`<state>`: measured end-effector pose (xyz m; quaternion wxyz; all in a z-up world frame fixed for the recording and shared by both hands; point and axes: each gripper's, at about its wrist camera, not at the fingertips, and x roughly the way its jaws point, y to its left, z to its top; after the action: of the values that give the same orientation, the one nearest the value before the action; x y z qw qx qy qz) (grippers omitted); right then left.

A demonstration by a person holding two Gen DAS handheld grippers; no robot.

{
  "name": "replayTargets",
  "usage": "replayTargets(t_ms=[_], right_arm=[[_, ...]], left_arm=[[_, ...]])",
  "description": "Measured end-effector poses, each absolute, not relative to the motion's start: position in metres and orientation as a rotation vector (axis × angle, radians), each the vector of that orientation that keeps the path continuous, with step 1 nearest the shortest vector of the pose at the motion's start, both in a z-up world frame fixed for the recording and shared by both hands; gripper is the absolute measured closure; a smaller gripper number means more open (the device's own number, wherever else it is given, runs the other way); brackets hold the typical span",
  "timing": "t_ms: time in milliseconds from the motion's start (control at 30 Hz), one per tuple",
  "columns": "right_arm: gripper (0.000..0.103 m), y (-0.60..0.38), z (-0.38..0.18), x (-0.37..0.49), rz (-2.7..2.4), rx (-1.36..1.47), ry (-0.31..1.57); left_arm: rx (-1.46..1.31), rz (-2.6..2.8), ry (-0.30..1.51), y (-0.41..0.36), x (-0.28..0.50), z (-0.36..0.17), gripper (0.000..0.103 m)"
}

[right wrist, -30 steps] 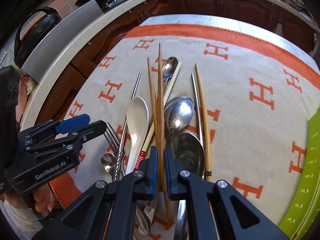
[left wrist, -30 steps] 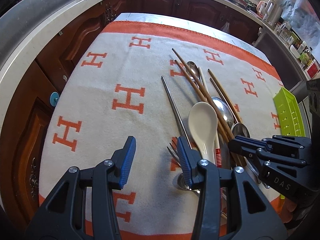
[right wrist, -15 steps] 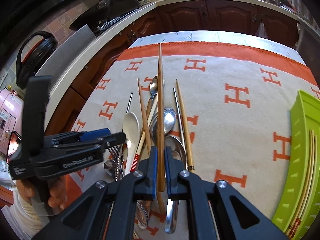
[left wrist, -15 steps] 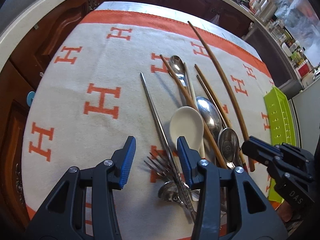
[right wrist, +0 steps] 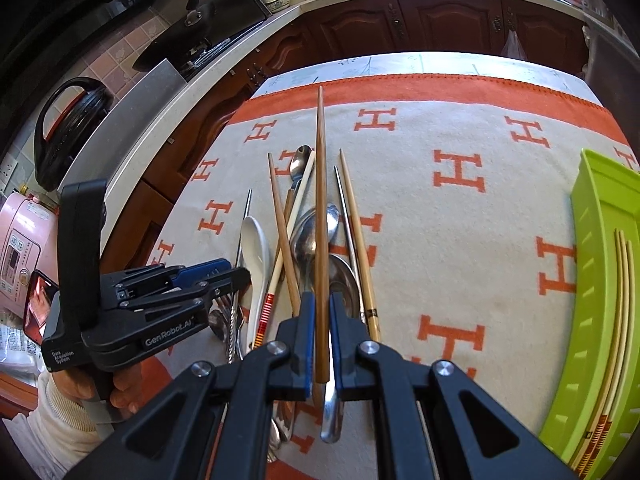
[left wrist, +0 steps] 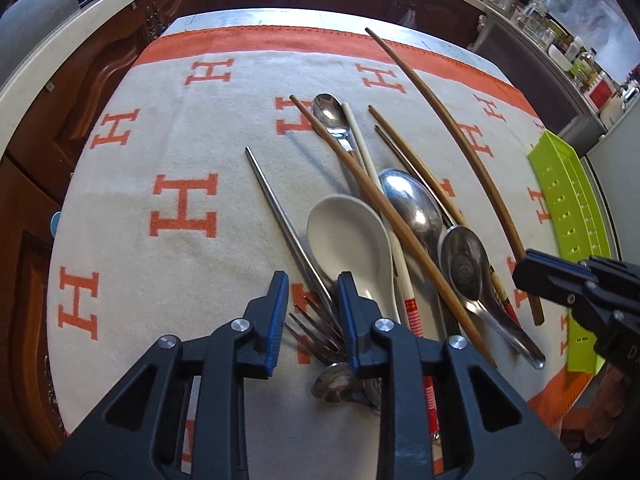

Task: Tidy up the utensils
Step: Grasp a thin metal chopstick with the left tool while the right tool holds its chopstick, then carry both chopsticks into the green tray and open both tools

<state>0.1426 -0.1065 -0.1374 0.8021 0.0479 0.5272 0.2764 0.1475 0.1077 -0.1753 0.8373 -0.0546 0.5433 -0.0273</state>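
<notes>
Your right gripper (right wrist: 319, 312) was clamped on one brown wooden chopstick (right wrist: 320, 208), gripped near its thick end, the thin end sticking out ahead over the pile. In the left wrist view that chopstick (left wrist: 452, 140) stood clear of the rest of the pile, running down to the right gripper (left wrist: 532, 272) at the frame's right edge.

Your left gripper (left wrist: 312, 304) had just been closing, jaws partly apart. Between the blue pads sat a steel chopstick (left wrist: 280, 216) and the fork (left wrist: 316, 332) tines; I couldn't tell if either pad pressed on metal. The white ceramic spoon (left wrist: 348, 236) lay just beside the right-hand pad.

The pile lay on the cream cloth (left wrist: 180, 280) with orange H marks: another wooden chopstick (left wrist: 384, 208) crossing over the spoons, two steel spoons (left wrist: 412, 204) and a small teaspoon (left wrist: 330, 114) farther out.

Right wrist view only: the green tray (right wrist: 592, 280) interior, with chopsticks already lying in it (right wrist: 618, 300), well apart from the pile; your hand and a pale sleeve (right wrist: 56, 412) under the left gripper (right wrist: 236, 276); a pink cooker at the left edge.

Left wrist view only: the fork tines and the gap between the left pads seen straight on; the tray (left wrist: 568, 216) showed just its perforated outer wall.
</notes>
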Motion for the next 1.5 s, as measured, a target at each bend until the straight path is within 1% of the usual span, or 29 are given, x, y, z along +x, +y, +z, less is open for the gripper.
replayTargets(t_ms=[200,467,567,633,700,900,1100,1333,1500], right_arm=[[0.097,-0.111,-0.138,0.140,0.597,0.121,1.134],[0.097,-0.120,-0.137,0.137,0.600,0.152,1.131],[0.097,-0.126,-0.138,0.139,0.590,0.173,1.131],[0.097,-0.131,-0.137,0.139,0.586,0.191,1.130],[0.097,-0.135,-0.136,0.139,0.582,0.203,1.125],[0.097,-0.144,-0.131,0.135,0.578,0.230,1.107],[0.097,-0.157,-0.116,0.123,0.580,0.273,1.070],[0.097,-0.192,-0.099,0.098,0.541,0.326,1.020],[0.097,-0.227,-0.096,0.079,0.477,0.358,1.007]], left_arm=[[-0.087,-0.100,1.145,0.104,0.138,-0.175,0.081],[-0.056,-0.098,1.180,0.099,0.158,-0.176,0.081],[-0.034,-0.064,1.192,0.098,0.165,-0.177,0.092],[-0.039,-0.050,1.190,0.098,0.166,-0.176,0.094],[-0.083,-0.040,1.183,0.102,0.164,-0.175,0.100],[-0.189,0.001,1.134,0.115,0.150,-0.162,0.100],[-0.273,-0.013,1.089,0.112,0.134,-0.130,0.100],[-0.278,-0.110,1.047,0.059,0.120,-0.087,0.100],[-0.258,-0.203,1.042,-0.009,0.120,-0.070,0.100]])
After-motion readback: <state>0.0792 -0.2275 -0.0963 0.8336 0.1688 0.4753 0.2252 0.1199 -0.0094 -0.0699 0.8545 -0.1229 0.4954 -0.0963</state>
